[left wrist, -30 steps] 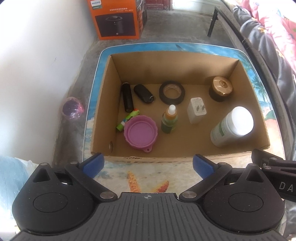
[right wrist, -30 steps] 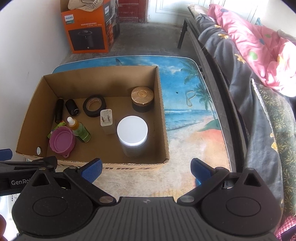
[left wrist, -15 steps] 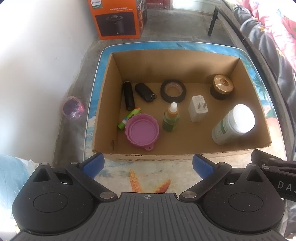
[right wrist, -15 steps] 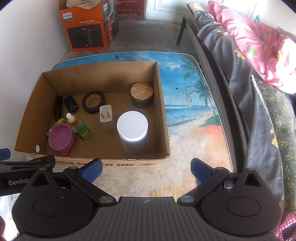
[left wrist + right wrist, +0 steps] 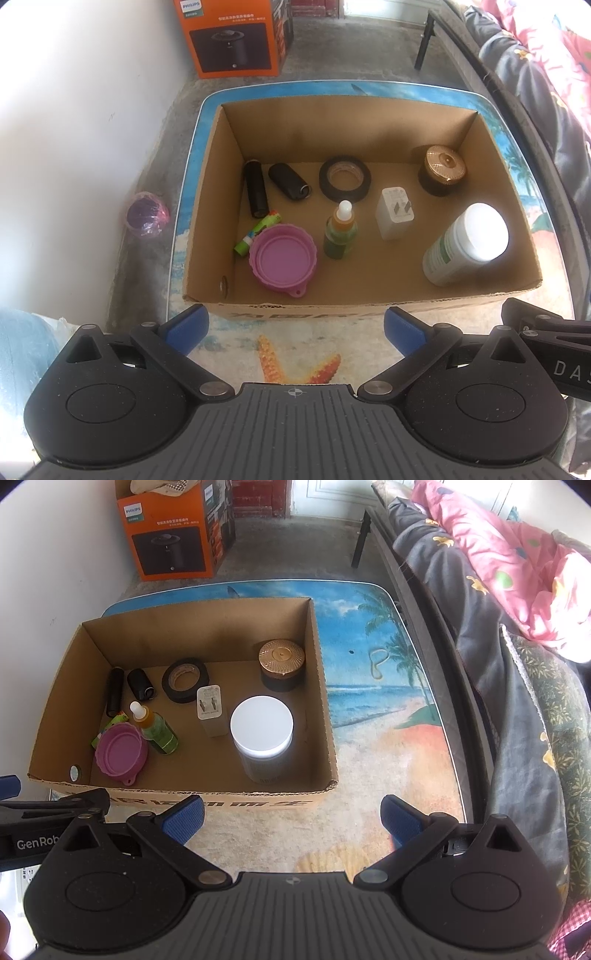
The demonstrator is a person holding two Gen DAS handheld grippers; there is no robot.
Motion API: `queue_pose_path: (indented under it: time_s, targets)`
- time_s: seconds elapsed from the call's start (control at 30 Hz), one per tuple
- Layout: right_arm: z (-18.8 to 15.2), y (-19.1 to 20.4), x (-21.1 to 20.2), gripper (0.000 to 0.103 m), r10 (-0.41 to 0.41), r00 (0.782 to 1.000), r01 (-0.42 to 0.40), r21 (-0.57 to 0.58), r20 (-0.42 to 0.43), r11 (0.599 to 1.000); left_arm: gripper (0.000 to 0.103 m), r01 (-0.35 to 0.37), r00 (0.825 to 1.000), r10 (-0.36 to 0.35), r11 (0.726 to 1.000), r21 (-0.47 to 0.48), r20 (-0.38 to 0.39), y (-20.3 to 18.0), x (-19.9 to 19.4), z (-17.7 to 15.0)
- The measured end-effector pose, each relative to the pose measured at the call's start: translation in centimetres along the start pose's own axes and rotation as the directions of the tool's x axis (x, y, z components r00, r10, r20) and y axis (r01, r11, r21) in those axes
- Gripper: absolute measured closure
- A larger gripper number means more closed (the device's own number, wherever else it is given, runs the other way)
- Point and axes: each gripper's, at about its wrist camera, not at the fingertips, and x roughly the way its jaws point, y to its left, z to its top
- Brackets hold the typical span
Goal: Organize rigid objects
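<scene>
An open cardboard box (image 5: pixel 369 304) (image 5: pixel 325 686) sits on a beach-print table. Inside lie a pink lid (image 5: pixel 282 256), a green dropper bottle (image 5: pixel 340 232), a white plug adapter (image 5: pixel 394 212), a white-capped jar (image 5: pixel 467 245) (image 5: pixel 262 734), a gold-lidded jar (image 5: pixel 442 170), a black tape roll (image 5: pixel 344 178), two black cylinders (image 5: pixel 255 188) and a green tube (image 5: pixel 256 232). My left gripper (image 5: pixel 295 326) hangs open in front of the box's near wall. My right gripper (image 5: pixel 291 814) is open too, near the box's front right corner. Both hold nothing.
An orange appliance carton (image 5: pixel 231 35) stands on the floor beyond the table. A bed with grey and pink bedding (image 5: pixel 517 602) runs along the right. A purple cup (image 5: pixel 147 218) lies on the floor by the white wall. Bare table (image 5: pixel 388 709) lies right of the box.
Both grippers have drawn slightly back and up from the box, so it sits a little farther away in both views. Nothing in the box moved.
</scene>
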Motion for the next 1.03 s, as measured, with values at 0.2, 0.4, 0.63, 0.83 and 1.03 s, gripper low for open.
queue_pose_path:
  time_s: [0.2, 0.4, 0.63, 0.83, 1.03]
  targets:
    - [-0.1, -0.1, 0.0, 0.000, 0.000, 1.000, 0.000, 0.002, -0.001, 1.000, 0.002, -0.001, 1.000, 0.001, 1.000, 0.001, 0.000, -0.1, 0.0, 0.0]
    - [-0.2, -0.3, 0.1, 0.000, 0.001, 1.000, -0.001, 0.004, -0.003, 1.000, 0.002, -0.002, 1.000, 0.002, 1.000, 0.004, -0.001, -0.3, 0.0, -0.2]
    - [-0.4, -0.9, 0.2, 0.000, -0.003, 1.000, 0.003, 0.007, -0.006, 1.000, 0.002, -0.003, 1.000, 0.003, 1.000, 0.005, 0.002, -0.7, -0.1, -0.3]
    - [-0.4, -0.9, 0.2, 0.000, -0.007, 1.000, 0.007, 0.007, -0.007, 1.000, 0.002, -0.003, 1.000, 0.003, 1.000, 0.004, 0.002, -0.8, -0.1, -0.3]
    - [-0.4, -0.9, 0.2, 0.000, -0.007, 1.000, 0.008, 0.009, -0.009, 1.000, 0.002, -0.007, 1.000, 0.007, 1.000, 0.010, 0.000, -1.0, -0.1, -0.2]
